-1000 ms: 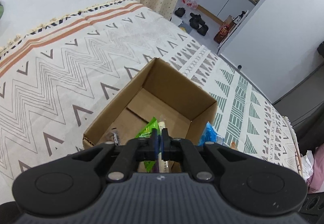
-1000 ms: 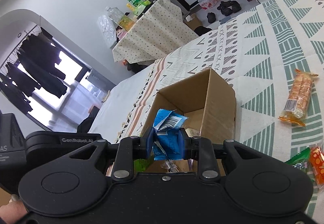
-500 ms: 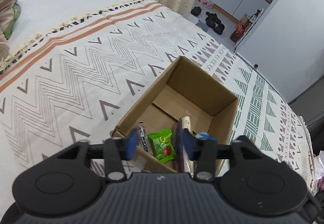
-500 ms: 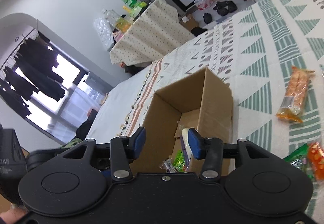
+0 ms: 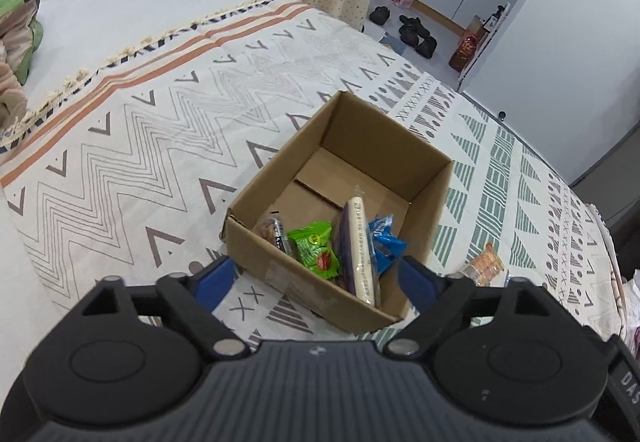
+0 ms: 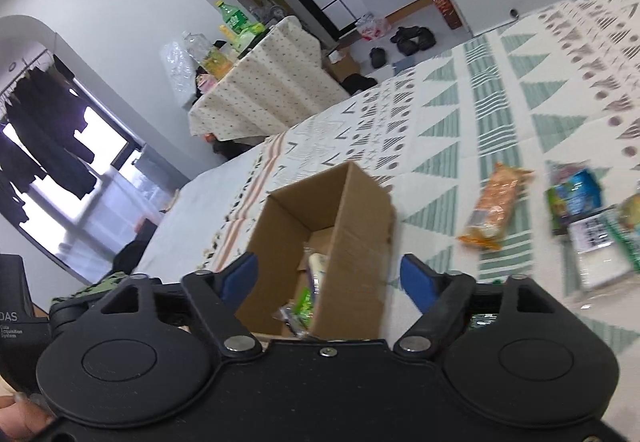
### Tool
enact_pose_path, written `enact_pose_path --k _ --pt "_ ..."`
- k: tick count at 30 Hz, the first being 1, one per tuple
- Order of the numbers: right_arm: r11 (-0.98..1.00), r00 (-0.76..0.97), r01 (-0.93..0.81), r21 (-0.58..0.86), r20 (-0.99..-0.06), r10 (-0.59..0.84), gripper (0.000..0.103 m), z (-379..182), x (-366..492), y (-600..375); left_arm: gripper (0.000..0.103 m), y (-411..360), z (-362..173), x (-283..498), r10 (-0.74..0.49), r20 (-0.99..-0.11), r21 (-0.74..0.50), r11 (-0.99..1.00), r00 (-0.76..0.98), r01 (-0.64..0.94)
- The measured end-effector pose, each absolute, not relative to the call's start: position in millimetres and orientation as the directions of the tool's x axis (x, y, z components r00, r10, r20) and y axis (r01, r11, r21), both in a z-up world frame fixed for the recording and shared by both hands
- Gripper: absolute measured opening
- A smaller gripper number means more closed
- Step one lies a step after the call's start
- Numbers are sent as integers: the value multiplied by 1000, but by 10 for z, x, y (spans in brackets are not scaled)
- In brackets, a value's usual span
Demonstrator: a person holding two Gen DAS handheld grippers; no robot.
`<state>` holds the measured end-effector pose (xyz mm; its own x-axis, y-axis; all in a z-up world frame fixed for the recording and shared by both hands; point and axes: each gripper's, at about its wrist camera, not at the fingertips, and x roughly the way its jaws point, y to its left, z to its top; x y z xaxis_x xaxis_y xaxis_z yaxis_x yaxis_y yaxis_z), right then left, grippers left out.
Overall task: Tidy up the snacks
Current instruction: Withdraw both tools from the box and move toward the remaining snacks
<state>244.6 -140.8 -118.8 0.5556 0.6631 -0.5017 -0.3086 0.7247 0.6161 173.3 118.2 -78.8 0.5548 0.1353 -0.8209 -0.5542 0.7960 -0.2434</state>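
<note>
An open cardboard box (image 5: 384,130) stands on the patterned bedspread. Inside lie a green packet (image 5: 314,248), a long cream-and-purple bar (image 5: 360,242), a blue packet (image 5: 384,242) and a dark-wrapped snack (image 5: 276,232). My left gripper (image 5: 316,284) hovers above the box's near edge, its jaws opening with nothing between them. My right gripper (image 6: 330,282) is above the same box (image 6: 352,226) from the other side, jaws opening and empty. An orange snack pack (image 6: 494,206) and several other packets (image 6: 576,198) lie on the bedspread to the right.
The orange pack (image 5: 484,262) also shows right of the box in the left wrist view. A cloth-covered table (image 6: 260,86) with bottles stands beyond the bed. Shoes (image 5: 416,32) lie on the floor. A hand (image 6: 20,414) shows at the lower left.
Both grippers opened and let go: the green packet and bar fell from the left one, the blue packet from the right one, into the box. Both pulled back and up.
</note>
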Motion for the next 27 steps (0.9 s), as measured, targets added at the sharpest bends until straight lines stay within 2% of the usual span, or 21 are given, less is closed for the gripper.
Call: enact_pose_path --k 2,4,9,16,27 --pt "737 565 -307 602 -508 651 81 -1151 2426 -1485 97 1107 -762 1721 130 -813 -246 807 568 -537" --pt "756 580 -304 580 -517 630 90 -1126 2389 -1562 103 1039 -738 1702 120 -803 -257 814 584 -521" --pt "804 619 -266 532 -545 565 96 -1121 2317 -1789 103 854 -726 1675 98 -792 -267 832 603 -486" --pt "816 660 -223 533 -534 529 100 -1087 2200 -2164 103 585 -684 1642 82 -779 -262 858 622 -441" --pt "829 716 -157 538 -516 470 101 -1067 2027 -2645 103 190 -682 1603 20 -790 -275 881 613 -384"
